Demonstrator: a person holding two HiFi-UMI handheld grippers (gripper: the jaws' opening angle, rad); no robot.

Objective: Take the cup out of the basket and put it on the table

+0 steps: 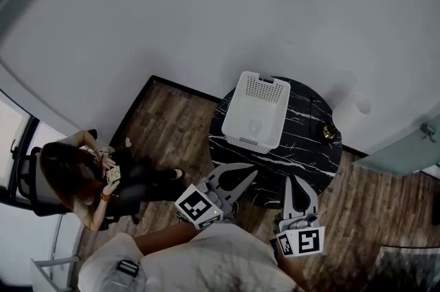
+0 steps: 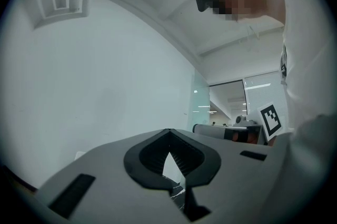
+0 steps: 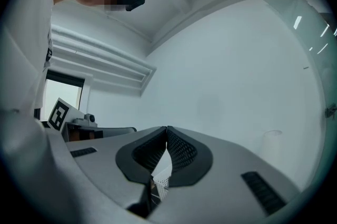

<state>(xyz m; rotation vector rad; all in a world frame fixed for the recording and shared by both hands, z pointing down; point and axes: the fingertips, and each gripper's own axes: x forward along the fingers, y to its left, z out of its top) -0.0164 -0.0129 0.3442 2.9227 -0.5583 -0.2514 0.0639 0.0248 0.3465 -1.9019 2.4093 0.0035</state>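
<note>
Head view: a small pale cup [image 1: 254, 127] is sitting inside the white perforated plastic basket [image 1: 265, 88] on the round black marble bench [image 1: 306, 146], with the left tool [image 1: 249, 176] and right tool [image 1: 295, 182] hovering at its near edge. Left gripper view: the left tool's tips are pressing together, gripping nothing. Right gripper view: the right tool's tips are also meeting, holding nothing.
</note>
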